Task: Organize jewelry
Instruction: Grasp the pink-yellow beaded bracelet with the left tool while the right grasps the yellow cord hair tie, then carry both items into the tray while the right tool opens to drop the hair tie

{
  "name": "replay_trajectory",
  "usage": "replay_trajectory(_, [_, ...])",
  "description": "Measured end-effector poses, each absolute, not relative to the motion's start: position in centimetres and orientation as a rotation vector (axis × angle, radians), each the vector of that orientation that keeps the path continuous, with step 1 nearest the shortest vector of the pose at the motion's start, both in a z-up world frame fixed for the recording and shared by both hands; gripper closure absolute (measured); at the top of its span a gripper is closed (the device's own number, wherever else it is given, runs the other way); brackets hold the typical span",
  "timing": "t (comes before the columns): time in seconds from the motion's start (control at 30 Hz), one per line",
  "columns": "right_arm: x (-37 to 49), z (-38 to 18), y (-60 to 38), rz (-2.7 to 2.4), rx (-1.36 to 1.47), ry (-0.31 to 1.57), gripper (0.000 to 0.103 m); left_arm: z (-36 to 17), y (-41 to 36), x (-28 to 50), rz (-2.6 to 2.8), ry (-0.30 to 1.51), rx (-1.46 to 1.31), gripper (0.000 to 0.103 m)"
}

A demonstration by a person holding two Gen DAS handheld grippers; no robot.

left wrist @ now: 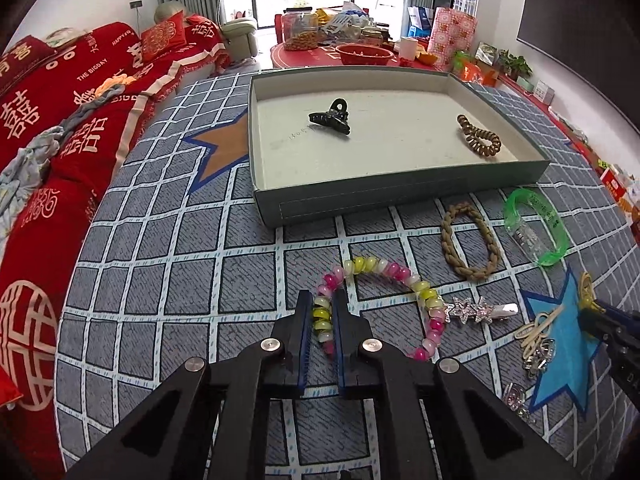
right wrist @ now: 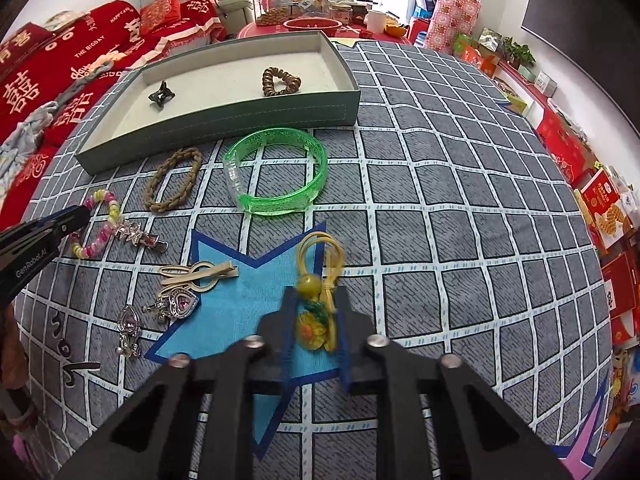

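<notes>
- Left wrist view: the left hand-held gripper [left wrist: 323,312] is clamped on the beaded bracelet [left wrist: 400,276] at 6 o'clock; lift straight up, so the star clip [left wrist: 480,310] touching it stays, then carry to the tray [left wrist: 400,196] at 12. Sofa cover [left wrist: 80,80] reads "THE BIGDAY".
- Right wrist view: the right hand-held gripper [right wrist: 316,300] pinches the yellow flower hair tie [right wrist: 316,320] at 6 o'clock; the other gripper reads "GenRobot.AI".

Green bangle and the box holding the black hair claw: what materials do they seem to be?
Green bangle: likely translucent plastic, glossy; the cloth's grid shows faintly through it.
Box: probably cardboard, matte grey-green outside with a stitched-looking line, pale inside.
Black hair claw: apparently shiny hard plastic.
</notes>
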State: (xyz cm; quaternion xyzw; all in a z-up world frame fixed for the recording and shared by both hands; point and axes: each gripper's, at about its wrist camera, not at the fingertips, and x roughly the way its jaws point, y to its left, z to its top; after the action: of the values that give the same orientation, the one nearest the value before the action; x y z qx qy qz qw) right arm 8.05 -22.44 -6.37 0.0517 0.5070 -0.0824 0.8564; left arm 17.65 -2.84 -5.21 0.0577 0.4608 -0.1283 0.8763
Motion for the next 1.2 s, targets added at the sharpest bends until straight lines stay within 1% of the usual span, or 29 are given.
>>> replay_trajectory(0.17, [7.4,-5.8,-23.5,-0.134,0.196,1.041,0.086,-3.7,-1.9,16.9,-0.290,0.941,0.075,0.080])
replay_trajectory(0.57, [7.3,-1.3,-24.4,-0.063,0.282,0.936,0.086,0.6,-1.6,16.2,-0.348,0.853,0.048,0.080])
replay_trajectory(0.73, [7.4,-1.2,-23.9,-0.042,0.296,0.936,0.086,-0.8,-1.5,16.3,-0.275,0.886,0.091,0.080])
replay_trajectory(0.9, [6.9,-1.6,-23.5,-0.023,0.308,0.945,0.086,-2.4,-0.3,16.5,-0.240,0.939,0.044,0.079])
replay_trajectory(0.93, [6.8,-1.6,-23.5,-0.022,0.310,0.944,0.086,-2.6,-0.2,16.5,-0.220,0.935,0.058,0.056])
replay_trajectory(0.97, [6.7,-1.6,-23.5,-0.020,0.313,0.942,0.086,-2.7,0.0,16.6,-0.204,0.936,0.069,0.001])
replay_trajectory(1.03, [6.5,-1.5,-23.6,-0.019,0.319,0.940,0.086,-2.8,0.4,16.3,-0.170,0.907,0.079,0.000])
replay_trajectory(1.2, [6.3,-1.7,-23.9,-0.016,0.340,0.942,0.086,-3.8,-0.1,17.1,-0.157,0.931,0.141,0.000])
